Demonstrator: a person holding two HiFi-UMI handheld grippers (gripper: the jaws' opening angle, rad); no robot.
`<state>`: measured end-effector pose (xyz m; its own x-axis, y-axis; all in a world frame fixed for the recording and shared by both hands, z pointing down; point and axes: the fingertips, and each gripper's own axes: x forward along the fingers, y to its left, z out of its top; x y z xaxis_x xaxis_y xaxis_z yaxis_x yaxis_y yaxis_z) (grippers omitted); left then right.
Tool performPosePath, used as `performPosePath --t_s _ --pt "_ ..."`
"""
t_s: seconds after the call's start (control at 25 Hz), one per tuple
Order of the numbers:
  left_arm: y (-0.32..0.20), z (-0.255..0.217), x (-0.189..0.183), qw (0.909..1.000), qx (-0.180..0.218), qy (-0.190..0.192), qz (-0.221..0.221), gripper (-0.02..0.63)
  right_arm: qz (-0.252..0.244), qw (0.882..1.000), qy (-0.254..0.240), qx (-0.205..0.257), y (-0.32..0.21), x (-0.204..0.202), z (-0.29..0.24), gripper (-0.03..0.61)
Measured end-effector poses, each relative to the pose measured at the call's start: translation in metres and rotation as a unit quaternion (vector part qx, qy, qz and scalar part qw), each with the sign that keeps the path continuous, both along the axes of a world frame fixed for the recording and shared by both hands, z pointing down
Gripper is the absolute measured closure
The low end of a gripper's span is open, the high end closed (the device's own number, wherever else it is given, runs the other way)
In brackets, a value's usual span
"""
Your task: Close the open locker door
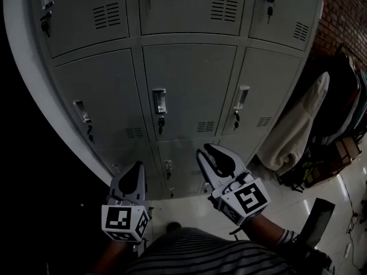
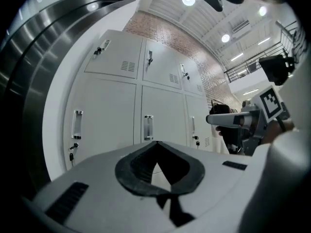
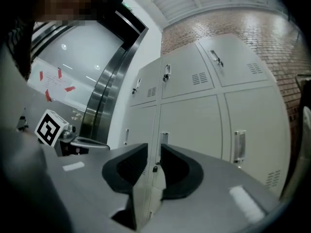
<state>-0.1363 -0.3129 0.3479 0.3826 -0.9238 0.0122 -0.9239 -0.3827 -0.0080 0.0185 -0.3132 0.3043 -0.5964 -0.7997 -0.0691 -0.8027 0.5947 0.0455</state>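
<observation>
A bank of grey lockers [image 1: 189, 90] fills the head view, and every door I can see lies flush with its neighbours. Each door has a metal handle [image 1: 159, 101] with a key hanging under it. My left gripper [image 1: 136, 166] is held low before the bottom row with its jaws shut and nothing between them [image 2: 155, 143]. To its right, my right gripper [image 1: 207, 150] points at the lockers. Its jaws stand a little apart with nothing in the gap [image 3: 153, 147], and it touches no door.
Coats and bags [image 1: 298, 130] hang and lie to the right of the lockers against a brick wall [image 1: 344, 16]. A steel door frame [image 2: 29, 81] stands to the left. Glossy floor tiles [image 1: 344, 188] lie at the lower right.
</observation>
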Motion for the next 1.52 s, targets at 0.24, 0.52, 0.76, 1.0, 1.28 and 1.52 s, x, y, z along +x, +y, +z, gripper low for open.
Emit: performPosePath --t_s 0.24,0.52,0.76,1.0,1.28,1.52 --pt "0.108 0.000 0.041 0.9998 -0.006 0.008 -0.014 0.609 0.023 1.000 -0.001 -0.018 0.119 0.061 0.013 0.556" --pt "0.202 0.008 0.066 0.9991 -0.025 -0.003 -0.034 0.609 0.038 0.996 -0.024 -0.080 0.204 0.101 0.042 0.578" --pt "0.240 0.008 0.053 0.9988 -0.032 0.003 -0.035 0.609 0.034 0.996 -0.026 -0.080 0.240 0.078 0.039 0.578" --pt "0.260 0.008 0.031 0.9991 -0.032 -0.005 -0.027 0.609 0.049 0.995 -0.023 -0.082 0.255 0.044 0.039 0.578" --pt "0.270 0.019 0.022 0.9988 -0.045 0.011 -0.015 0.609 0.050 0.995 -0.005 -0.090 0.264 0.021 0.045 0.578" --pt "0.273 0.020 0.025 0.9989 -0.046 0.013 0.000 0.609 0.053 0.995 0.007 -0.090 0.269 0.018 0.049 0.578"
